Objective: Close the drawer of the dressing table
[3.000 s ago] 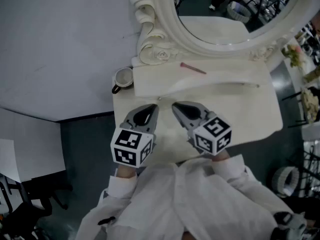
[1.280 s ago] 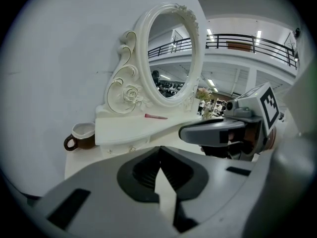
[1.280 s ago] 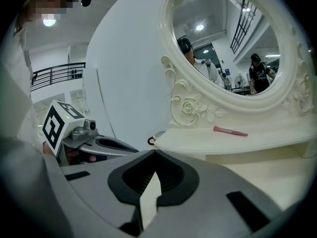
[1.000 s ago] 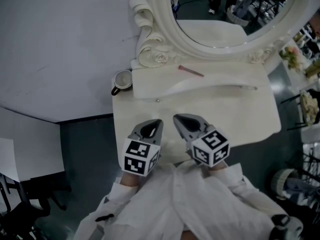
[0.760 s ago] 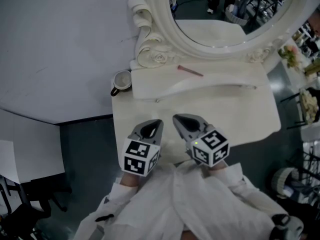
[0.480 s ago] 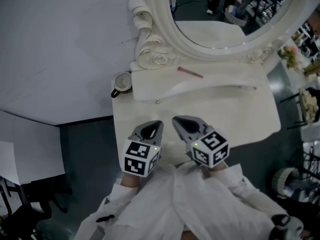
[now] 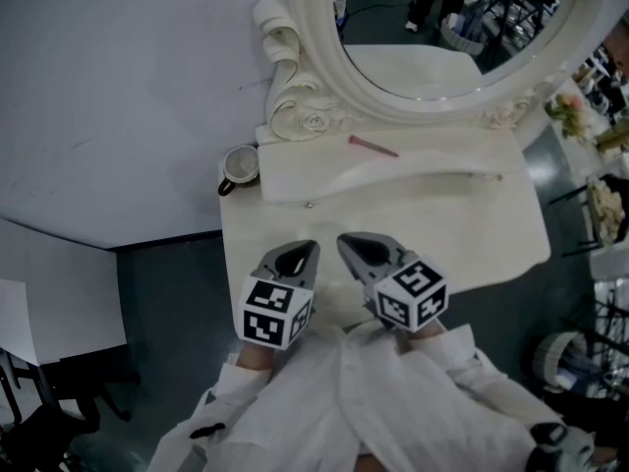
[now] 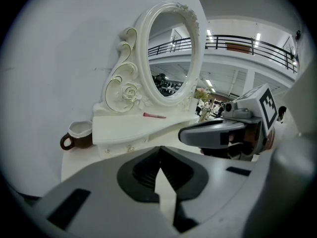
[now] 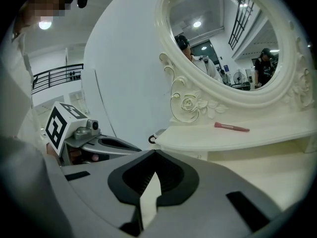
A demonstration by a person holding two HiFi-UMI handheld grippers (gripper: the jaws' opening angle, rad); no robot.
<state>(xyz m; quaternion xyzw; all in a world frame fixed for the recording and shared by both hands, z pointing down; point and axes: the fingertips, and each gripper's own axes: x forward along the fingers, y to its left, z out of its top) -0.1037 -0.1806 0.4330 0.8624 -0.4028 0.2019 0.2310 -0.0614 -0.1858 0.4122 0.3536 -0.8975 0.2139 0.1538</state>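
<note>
The white dressing table (image 7: 491, 224) has a raised shelf (image 7: 413, 165) under an oval mirror (image 7: 442, 28). Below the shelf's left end, the small drawer front with its knob (image 7: 309, 205) looks flush with the shelf front; the knobs (image 8: 130, 148) also show in the left gripper view. My left gripper (image 7: 305, 249) and right gripper (image 7: 346, 242) hover side by side over the table's near left part, a short way back from the knob. Both are shut and hold nothing. The left gripper (image 8: 159, 151) sees the right gripper (image 8: 213, 133) beside it; the right gripper (image 9: 154, 156) sees the left gripper (image 9: 106, 144).
A brown and white mug (image 7: 239, 165) stands at the table's back left corner. A pink stick (image 7: 373, 146) lies on the shelf. A grey wall (image 7: 118, 87) runs along the left. Dark floor, a chair (image 7: 39, 431) and clutter (image 7: 600, 195) surround the table.
Since three seconds ago both grippers drew back from the drawer knob toward the person. Over the last second they have kept still and shut.
</note>
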